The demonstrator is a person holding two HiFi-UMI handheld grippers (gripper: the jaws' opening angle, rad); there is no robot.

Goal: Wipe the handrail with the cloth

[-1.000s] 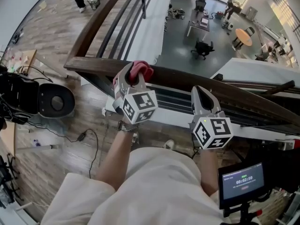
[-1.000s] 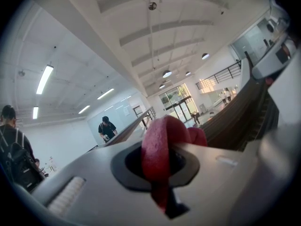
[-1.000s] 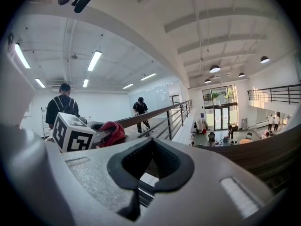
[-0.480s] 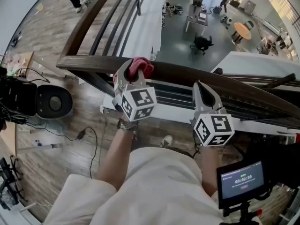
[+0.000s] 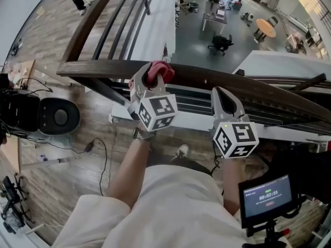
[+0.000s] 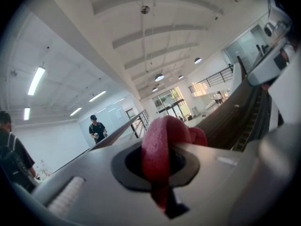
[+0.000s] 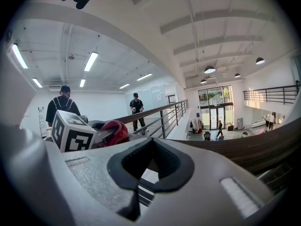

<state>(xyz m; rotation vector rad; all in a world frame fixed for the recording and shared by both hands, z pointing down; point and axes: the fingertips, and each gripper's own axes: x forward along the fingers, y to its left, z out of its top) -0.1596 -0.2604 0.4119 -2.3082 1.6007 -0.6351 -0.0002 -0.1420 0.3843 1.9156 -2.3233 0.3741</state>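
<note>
At dark wooden handrail, left claw pinches crumpled red cloth.

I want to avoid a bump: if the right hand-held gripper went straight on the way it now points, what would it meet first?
Most likely the wooden handrail. The right hand-held gripper, jaws shut and empty, points at it with nothing visible in between. How near its tip is cannot be judged well from the head view.
</note>
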